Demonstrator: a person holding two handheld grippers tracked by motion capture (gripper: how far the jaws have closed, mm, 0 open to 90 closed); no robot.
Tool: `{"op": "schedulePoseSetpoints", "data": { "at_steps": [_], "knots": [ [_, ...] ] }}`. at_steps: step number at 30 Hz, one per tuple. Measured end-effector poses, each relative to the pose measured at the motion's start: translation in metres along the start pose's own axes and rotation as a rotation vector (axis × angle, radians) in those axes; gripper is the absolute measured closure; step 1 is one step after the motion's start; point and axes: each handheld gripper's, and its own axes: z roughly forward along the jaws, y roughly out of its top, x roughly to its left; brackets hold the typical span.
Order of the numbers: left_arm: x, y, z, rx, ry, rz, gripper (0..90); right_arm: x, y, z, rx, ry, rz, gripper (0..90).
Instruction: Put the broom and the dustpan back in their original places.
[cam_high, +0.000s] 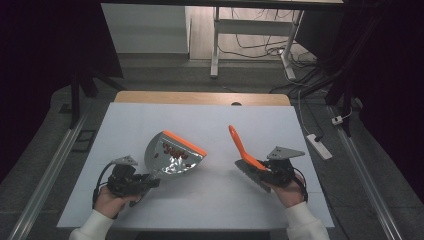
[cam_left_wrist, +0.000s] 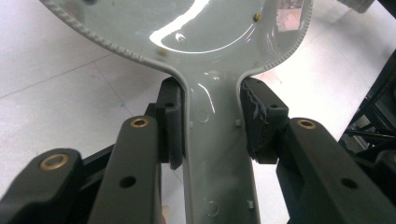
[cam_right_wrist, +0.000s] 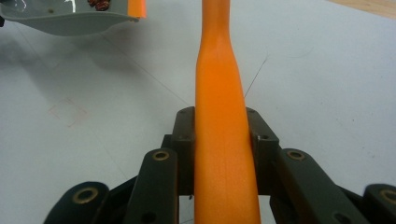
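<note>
Toward the desk's near-left corner, the left gripper has its jaws clamped on the handle of a grey dustpan, which is tilted up with small red bits inside. Toward the near-right corner, the right gripper is clamped on an orange brush, its handle pointing toward the far edge.

One grey dustpan at centre left, one orange brush at centre right, two grippers, left and right, one white table
</note>
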Motion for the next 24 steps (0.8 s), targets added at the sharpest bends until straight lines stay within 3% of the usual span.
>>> {"op": "schedulePoseSetpoints", "data": {
  "at_steps": [9,16,24],
  "knots": [
    [0.001,-0.008,-0.003,-0.011,0.026,-0.025,62.1,0.008,-0.004,-0.007,0.008,0.002,-0.011,70.6],
    [0.002,-0.013,0.0,-0.007,0.06,-0.05,62.1,0.007,-0.011,-0.007,0.021,0.005,0.012,70.5],
    [0.004,-0.022,0.003,-0.021,0.093,-0.117,62.1,0.012,-0.015,-0.006,0.029,0.034,0.041,70.5]
  ]
}}
